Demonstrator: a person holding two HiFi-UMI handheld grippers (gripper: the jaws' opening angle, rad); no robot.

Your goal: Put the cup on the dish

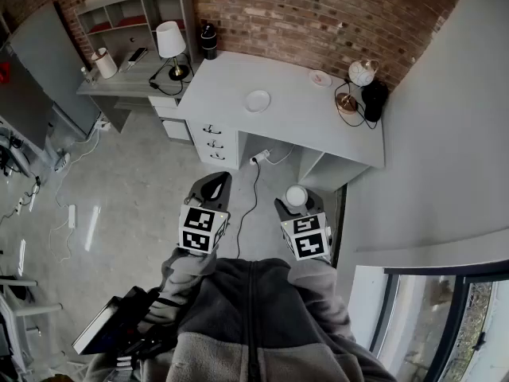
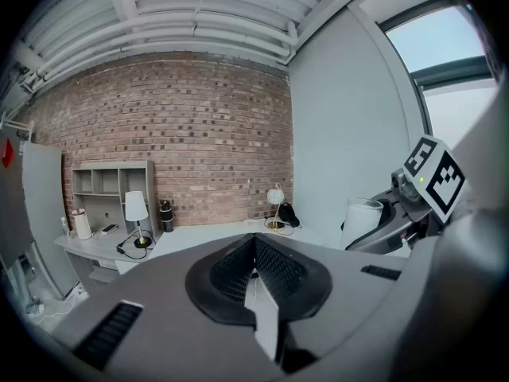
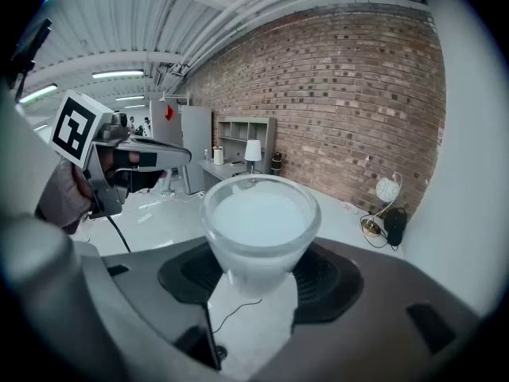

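Here the right hand-held gripper (image 1: 296,203) holds the white cup (image 1: 297,195) in wide-spread jaws, well apart from the dish (image 1: 257,100) on the tabletop (image 1: 302,126). The left hand-held gripper (image 1: 213,186) is closed on nothing. A cable (image 1: 255,185) trails across the floor (image 1: 119,189) between; a table lamp (image 1: 170,42) and black bottle (image 1: 208,40) stand left of the dish.

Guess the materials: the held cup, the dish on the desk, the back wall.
Cup: probably frosted glass or translucent plastic. The wall is milky and half see-through, with a smooth rim.
Dish: looks like glazed white ceramic, but too small here to rule out plastic.
Wall: exposed red-brown brick, matte, with mortar lines visible.
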